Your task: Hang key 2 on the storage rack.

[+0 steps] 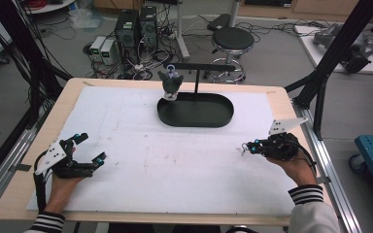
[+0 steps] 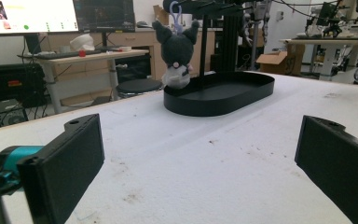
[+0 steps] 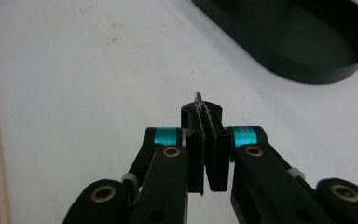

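Over on the right, the right gripper (image 1: 245, 147) is pinching a thin metal ring (image 3: 198, 99) by its edge, so it might slip out. Left gripper (image 1: 90, 147) rests spread wide; plush keychain (image 1: 170, 83) hangs at the far stand (image 1: 196, 80).

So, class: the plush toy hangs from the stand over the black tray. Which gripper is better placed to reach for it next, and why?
Probably the left gripper. Its jaws stand wide open and its view looks straight at the plush toy. The right gripper is shut on a small metal piece, so it is not free.
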A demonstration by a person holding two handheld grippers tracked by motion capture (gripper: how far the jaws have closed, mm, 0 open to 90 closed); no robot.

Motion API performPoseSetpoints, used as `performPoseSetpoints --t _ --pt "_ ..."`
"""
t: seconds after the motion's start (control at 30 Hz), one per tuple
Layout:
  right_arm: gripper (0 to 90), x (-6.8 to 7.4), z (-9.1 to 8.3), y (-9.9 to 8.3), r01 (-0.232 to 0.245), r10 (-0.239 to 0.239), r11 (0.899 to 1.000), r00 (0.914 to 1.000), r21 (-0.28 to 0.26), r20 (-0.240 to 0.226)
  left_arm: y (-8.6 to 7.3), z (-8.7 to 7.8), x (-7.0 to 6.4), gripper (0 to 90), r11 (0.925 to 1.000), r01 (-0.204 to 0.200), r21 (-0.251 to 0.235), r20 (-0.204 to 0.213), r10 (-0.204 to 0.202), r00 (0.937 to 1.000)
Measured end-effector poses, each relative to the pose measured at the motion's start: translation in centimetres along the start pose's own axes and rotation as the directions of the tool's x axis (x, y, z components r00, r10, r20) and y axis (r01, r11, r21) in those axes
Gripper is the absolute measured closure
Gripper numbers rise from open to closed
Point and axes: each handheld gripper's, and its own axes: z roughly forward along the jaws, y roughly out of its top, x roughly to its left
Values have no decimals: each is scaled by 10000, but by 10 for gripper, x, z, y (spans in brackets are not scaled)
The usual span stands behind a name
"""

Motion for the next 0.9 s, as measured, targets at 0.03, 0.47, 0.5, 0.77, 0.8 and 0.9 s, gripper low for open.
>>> performPoseSetpoints --t 0.03,0.47,0.5,0.77,0.8,0.9 --pt "885 0 -2 2 -10 10 10000 10000 -77 26 0 0 0 17 10000 3 6 7 -3 10000" --pt "885 -6 -20 54 96 -60 9956 9992 -936 387 0 0 0 17 10000 15 9 -21 -15 10000" --pt "885 -7 -21 58 62 -30 9950 9995 -1000 324 0 0 0 17 10000 6 0 -30 -6 10000" --pt "885 -15 -27 97 327 -270 9905 9986 -1336 444 0 0 0 17 10000 71 -22 -19 -71 10000" --pt "885 -17 -27 102 346 -291 9903 9987 -1344 429 0 0 0 17 10000 70 -21 -25 -70 10000" --pt "885 -21 -26 114 303 -245 9906 9987 -1335 448 0 0 0 17 10000 79 -19 -23 -79 10000"
